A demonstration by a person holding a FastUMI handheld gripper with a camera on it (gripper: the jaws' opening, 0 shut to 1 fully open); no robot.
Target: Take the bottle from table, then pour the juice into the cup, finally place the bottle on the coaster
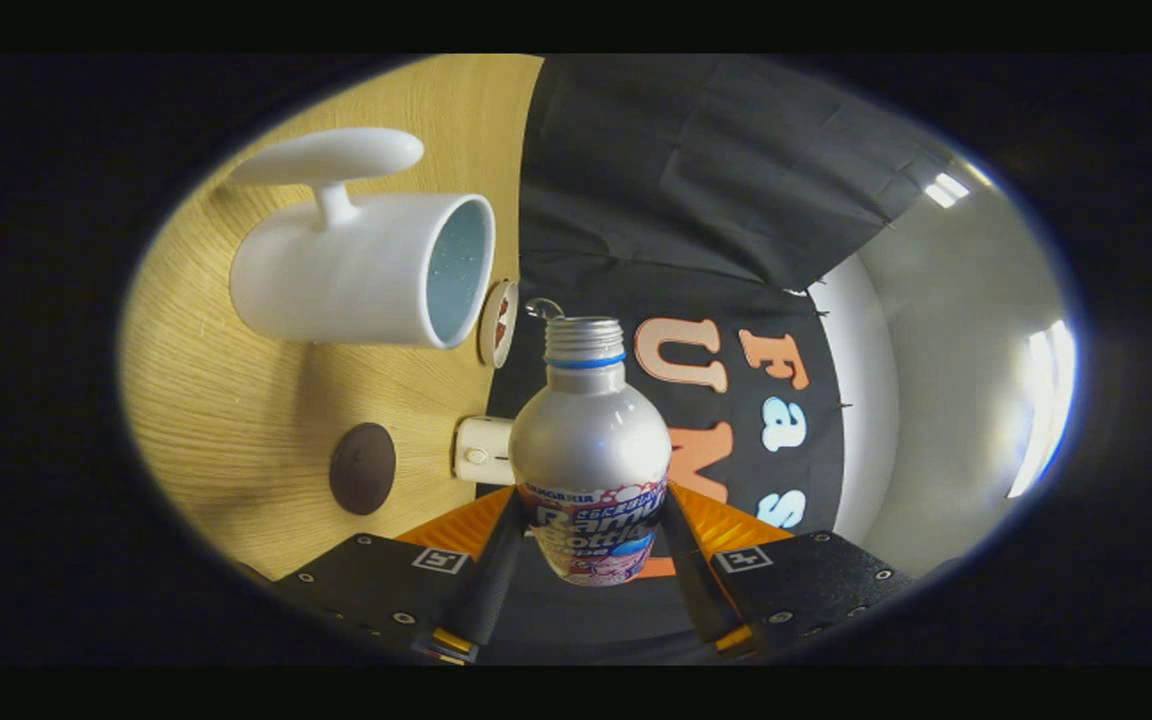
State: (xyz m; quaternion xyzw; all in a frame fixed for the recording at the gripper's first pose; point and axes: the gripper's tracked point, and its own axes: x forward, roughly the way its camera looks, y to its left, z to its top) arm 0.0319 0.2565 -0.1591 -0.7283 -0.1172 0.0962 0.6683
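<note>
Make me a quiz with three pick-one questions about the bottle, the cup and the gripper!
1. Where is the bottle?
A. between the gripper's fingers
B. on the coaster
C. inside the cup

2. What colour is the cup on the outside?
A. red
B. white
C. black

3. What state is the bottle's mouth in?
A. closed with a blue cap
B. plugged with a cork
C. open, no cap on it

Answers:
1. A, since both fingers press on the bottle's sides.
2. B, since the cup's wall and handle are white, with pale blue inside.
3. C, since the bare silver threaded neck ends in an open rim.
</note>
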